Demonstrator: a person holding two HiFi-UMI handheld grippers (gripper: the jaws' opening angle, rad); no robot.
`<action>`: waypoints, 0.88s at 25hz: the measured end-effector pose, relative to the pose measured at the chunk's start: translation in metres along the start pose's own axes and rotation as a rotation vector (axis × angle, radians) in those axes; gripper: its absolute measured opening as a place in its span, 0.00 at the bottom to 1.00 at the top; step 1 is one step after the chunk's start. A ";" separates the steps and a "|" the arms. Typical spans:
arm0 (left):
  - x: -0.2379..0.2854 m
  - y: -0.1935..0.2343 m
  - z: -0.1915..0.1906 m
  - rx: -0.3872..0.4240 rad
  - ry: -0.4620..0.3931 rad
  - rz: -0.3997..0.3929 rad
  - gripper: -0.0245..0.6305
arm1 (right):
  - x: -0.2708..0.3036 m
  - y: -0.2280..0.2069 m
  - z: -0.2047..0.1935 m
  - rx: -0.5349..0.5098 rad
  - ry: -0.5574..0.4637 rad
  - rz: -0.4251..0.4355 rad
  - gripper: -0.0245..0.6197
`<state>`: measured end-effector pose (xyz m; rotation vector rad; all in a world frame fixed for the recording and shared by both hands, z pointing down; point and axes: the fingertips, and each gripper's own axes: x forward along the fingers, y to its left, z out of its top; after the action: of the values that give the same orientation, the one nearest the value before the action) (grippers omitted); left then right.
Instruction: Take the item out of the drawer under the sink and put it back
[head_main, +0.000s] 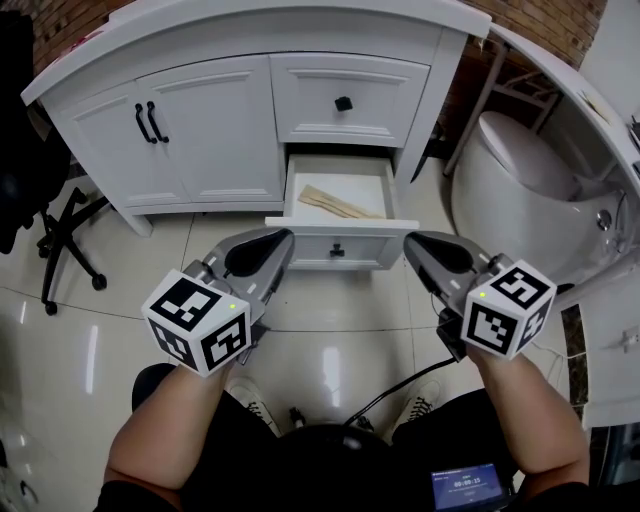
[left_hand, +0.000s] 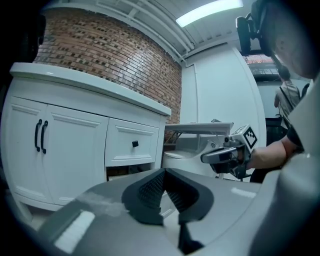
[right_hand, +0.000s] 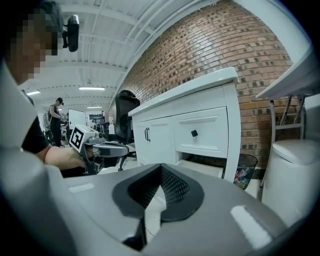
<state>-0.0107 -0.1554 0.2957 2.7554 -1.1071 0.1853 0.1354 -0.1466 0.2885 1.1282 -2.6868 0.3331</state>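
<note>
**Under the sink, the drawer is standing open with the item inside**

Low in the white vanity (head_main: 220, 130), the bottom drawer (head_main: 340, 245) is standing pulled out. The wooden item (head_main: 340, 203), which looks like a few pale flat sticks, is lying on the drawer's floor toward the back. The left gripper (head_main: 278, 243) and the right gripper (head_main: 412, 245) are hovering side by side just in front of the drawer front, and neither is touching it. Each gripper's own view is showing its jaws brought together at the tips, with nothing between them.

The opening step is looking done. These views are not settling whether the item is waiting to be lifted out or is already lying back in its place. If it is waiting, nearly everything is remaining: reaching in, gripping the sticks, lifting them clear and setting them back. Either way, the drawer is probably needing a push shut.
</note>
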 end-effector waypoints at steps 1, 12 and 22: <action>-0.003 -0.001 0.000 -0.005 0.001 0.003 0.05 | -0.004 0.002 0.000 0.003 -0.003 -0.002 0.05; -0.037 -0.053 0.015 0.002 -0.038 -0.037 0.05 | -0.041 0.044 -0.001 -0.015 -0.024 0.032 0.05; -0.050 -0.069 0.013 0.019 -0.042 -0.047 0.05 | -0.064 0.058 -0.003 -0.039 -0.038 -0.011 0.05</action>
<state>0.0017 -0.0752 0.2666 2.8117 -1.0551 0.1329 0.1378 -0.0633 0.2669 1.1493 -2.7068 0.2594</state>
